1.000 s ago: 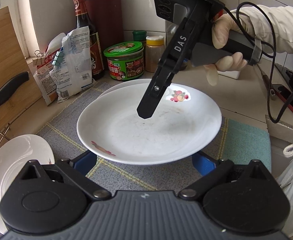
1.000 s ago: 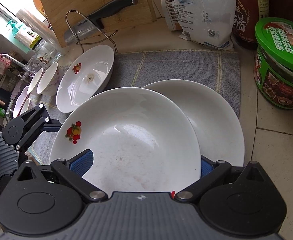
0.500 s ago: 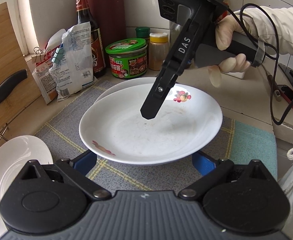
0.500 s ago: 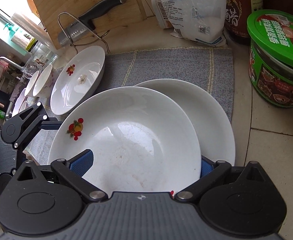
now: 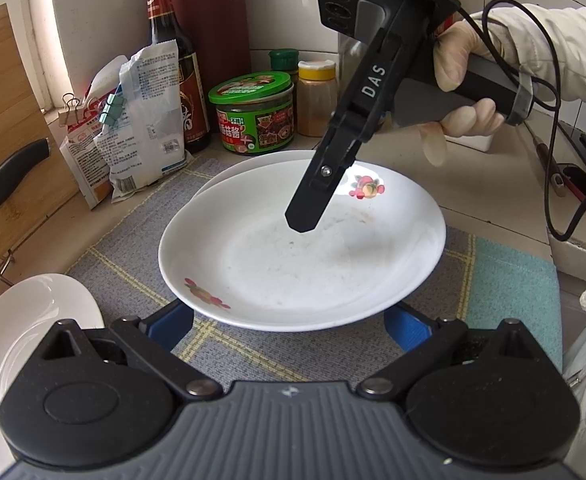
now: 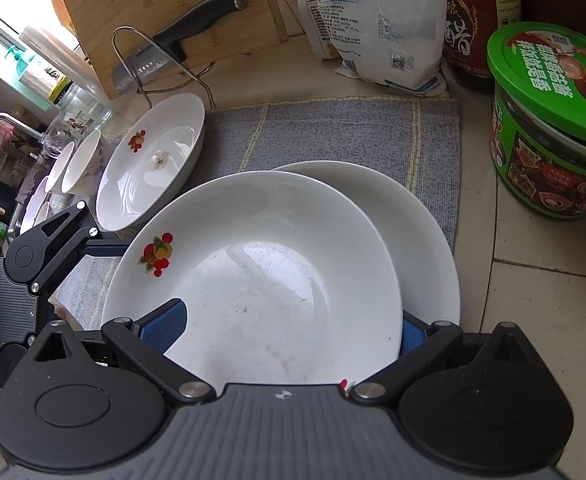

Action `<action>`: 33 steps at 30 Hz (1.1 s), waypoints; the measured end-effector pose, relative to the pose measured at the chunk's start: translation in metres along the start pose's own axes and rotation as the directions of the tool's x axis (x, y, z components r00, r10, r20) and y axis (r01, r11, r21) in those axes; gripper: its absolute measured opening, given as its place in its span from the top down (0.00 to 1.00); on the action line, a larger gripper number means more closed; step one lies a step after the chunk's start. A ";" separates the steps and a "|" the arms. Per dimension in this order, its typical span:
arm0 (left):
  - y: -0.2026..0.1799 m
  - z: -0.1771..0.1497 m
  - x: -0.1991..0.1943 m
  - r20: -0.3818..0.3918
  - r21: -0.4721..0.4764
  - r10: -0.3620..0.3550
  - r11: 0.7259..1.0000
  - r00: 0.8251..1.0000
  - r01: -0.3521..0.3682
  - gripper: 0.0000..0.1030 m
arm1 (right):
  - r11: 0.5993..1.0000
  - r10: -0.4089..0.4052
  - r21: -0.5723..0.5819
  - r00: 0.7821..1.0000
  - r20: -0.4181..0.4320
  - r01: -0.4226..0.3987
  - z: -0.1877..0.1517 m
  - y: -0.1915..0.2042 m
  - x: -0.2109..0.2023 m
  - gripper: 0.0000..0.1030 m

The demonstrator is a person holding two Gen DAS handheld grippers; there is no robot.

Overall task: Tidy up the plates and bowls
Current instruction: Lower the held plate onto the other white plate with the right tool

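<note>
From the left wrist view, the left gripper [image 5: 289,320] has its blue pads [image 5: 169,324] spread wide at five and seven o'clock, with the near rim of the white plate [image 5: 293,272] sitting over the gap between them; whether they touch its underside I cannot tell. That plate (fruit print at its rim) lies partly over a second white plate [image 5: 229,172], both on the grey mat [image 5: 125,256]. Above the plate's centre hangs one finger of the right gripper [image 5: 303,220], held in a gloved hand [image 5: 465,92] at two o'clock. The right wrist view shows its pads [image 6: 165,324] wide apart either side of the plate's near rim, not pinching it. A third plate [image 5: 21,344] sits at eight o'clock. Farther off, at twelve o'clock, stand a green-lidded jar [image 5: 253,116], a clipped bag [image 5: 141,120] and a dark bottle [image 5: 173,64].
</note>
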State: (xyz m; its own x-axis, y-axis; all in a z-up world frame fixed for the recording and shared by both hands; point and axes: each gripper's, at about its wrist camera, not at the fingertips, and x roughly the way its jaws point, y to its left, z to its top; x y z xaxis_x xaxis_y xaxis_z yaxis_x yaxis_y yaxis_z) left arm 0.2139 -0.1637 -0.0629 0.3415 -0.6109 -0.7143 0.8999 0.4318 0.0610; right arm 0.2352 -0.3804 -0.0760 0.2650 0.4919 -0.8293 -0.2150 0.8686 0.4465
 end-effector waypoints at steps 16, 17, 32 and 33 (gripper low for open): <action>-0.001 0.001 0.003 0.004 0.013 -0.008 1.000 1.000 0.008 0.02 | 0.999 -0.028 0.016 1.000 0.009 0.028 -0.008 0.002 -0.008 0.00; -0.001 0.001 0.003 0.005 0.011 -0.009 1.000 1.000 0.009 0.02 | 0.999 -0.030 0.017 0.999 0.010 0.030 -0.009 0.002 -0.009 0.00; 0.001 0.003 0.007 0.012 0.014 0.003 1.000 1.000 -0.003 0.02 | 0.998 -0.053 0.029 0.998 0.028 0.052 -0.021 0.004 -0.023 0.00; 0.000 0.003 0.007 0.011 0.016 0.004 1.000 1.000 -0.005 0.02 | 0.998 -0.054 0.029 0.998 0.030 0.053 -0.021 0.004 -0.024 0.00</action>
State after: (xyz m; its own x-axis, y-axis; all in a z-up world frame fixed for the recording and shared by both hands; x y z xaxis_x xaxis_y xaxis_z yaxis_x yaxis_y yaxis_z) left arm 0.2174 -0.1700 -0.0662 0.3485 -0.6162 -0.7063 0.9026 0.4239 0.0755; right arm 0.2079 -0.3902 -0.0612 0.3041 0.4460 -0.8418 -0.1736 0.8948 0.4114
